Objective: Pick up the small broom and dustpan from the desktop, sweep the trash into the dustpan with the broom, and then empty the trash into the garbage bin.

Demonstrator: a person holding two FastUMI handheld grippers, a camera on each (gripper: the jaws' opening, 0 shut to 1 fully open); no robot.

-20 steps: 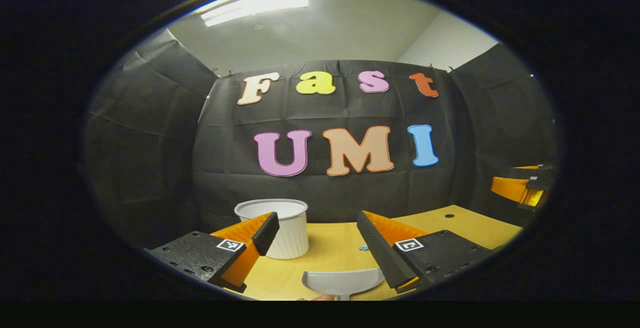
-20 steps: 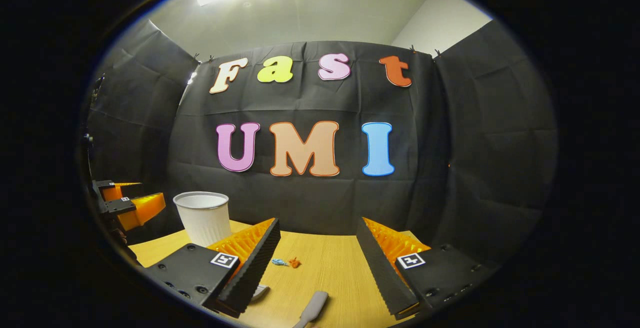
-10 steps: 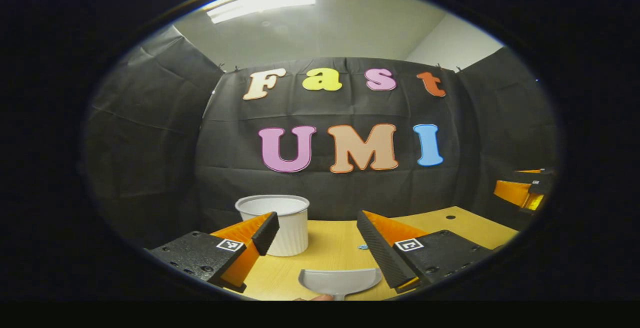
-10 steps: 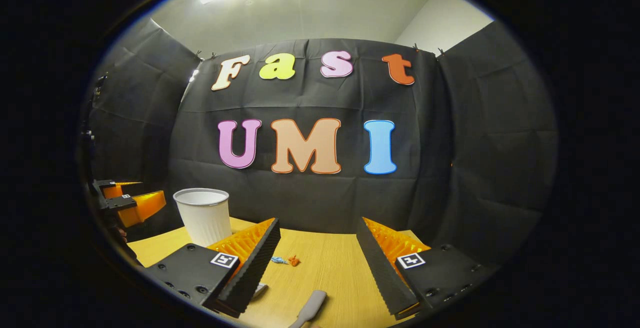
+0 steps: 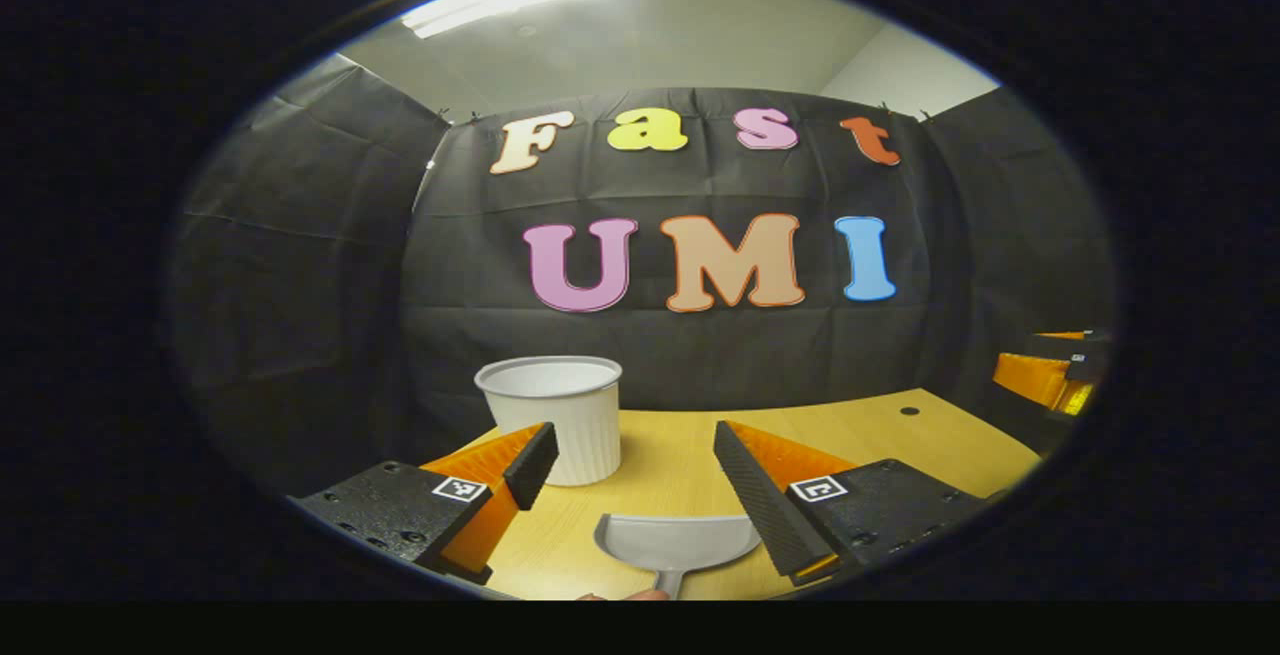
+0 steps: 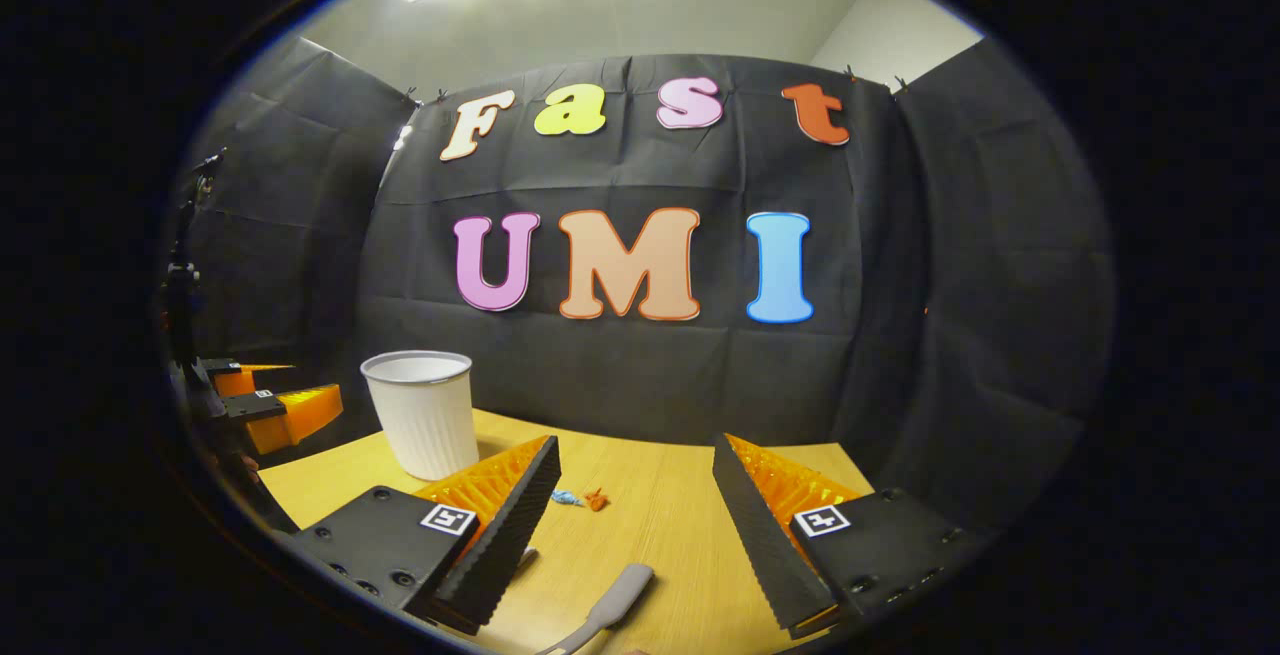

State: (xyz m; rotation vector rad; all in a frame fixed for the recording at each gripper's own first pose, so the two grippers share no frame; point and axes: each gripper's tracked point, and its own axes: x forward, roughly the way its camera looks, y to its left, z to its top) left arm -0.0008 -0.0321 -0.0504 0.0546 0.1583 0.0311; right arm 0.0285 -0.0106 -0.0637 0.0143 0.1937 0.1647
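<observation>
A grey dustpan (image 5: pixel 678 543) lies on the wooden desktop (image 5: pixel 860 435), low between the fingers of my left gripper (image 5: pixel 632 445), which is open and holds nothing. Behind the left finger stands a white ribbed garbage bin (image 5: pixel 555 415). My right gripper (image 6: pixel 635 450) is open too, with the grey broom handle (image 6: pixel 615 600) lying on the desk under its gap. Two small bits of trash, one blue (image 6: pixel 566 498) and one orange (image 6: pixel 597 501), lie farther off beside its left finger. The bin (image 6: pixel 425 415) stands at the back left there.
The other gripper (image 5: pixel 1045 375) hangs at the far right in the left gripper view, and at the far left (image 6: pixel 285 405) in the right gripper view. A small dark hole (image 5: pixel 908 411) marks the desk. Black cloth walls close the back and sides.
Both views have tipped downward a little: the wall and bin sit higher in frame, and more of the desk, the dustpan and the broom handle shows. Both grippers stay open.
</observation>
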